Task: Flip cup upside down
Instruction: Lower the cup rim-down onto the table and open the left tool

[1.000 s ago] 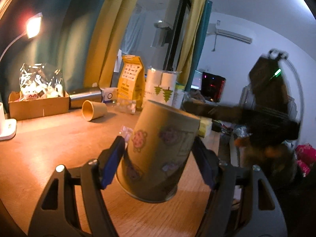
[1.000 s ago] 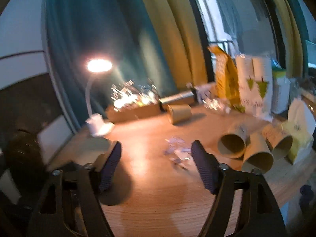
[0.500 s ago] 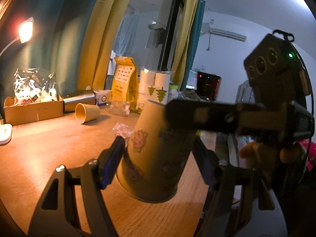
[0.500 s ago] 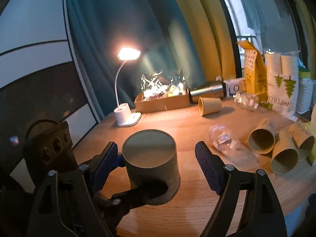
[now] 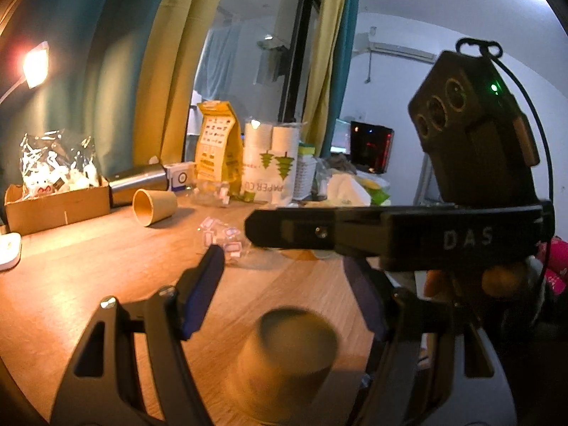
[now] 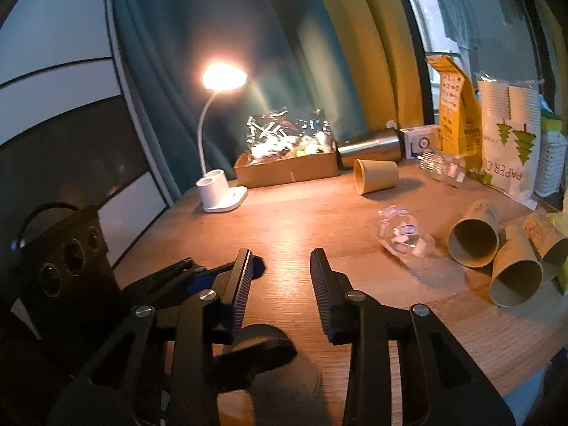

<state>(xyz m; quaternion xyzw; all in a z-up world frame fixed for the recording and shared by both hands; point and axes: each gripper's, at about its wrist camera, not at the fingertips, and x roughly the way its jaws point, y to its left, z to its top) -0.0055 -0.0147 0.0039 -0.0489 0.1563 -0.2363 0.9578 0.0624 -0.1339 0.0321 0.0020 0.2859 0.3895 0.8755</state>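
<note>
Both claws now released; cup [image 5: 287,365] stands inverted on table [image 5: 88,284].

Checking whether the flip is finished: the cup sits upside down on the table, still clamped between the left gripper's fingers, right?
Not quite. The cup does sit upside down on the table, but the left gripper is open and clear of it, as the left wrist view shows.
</note>
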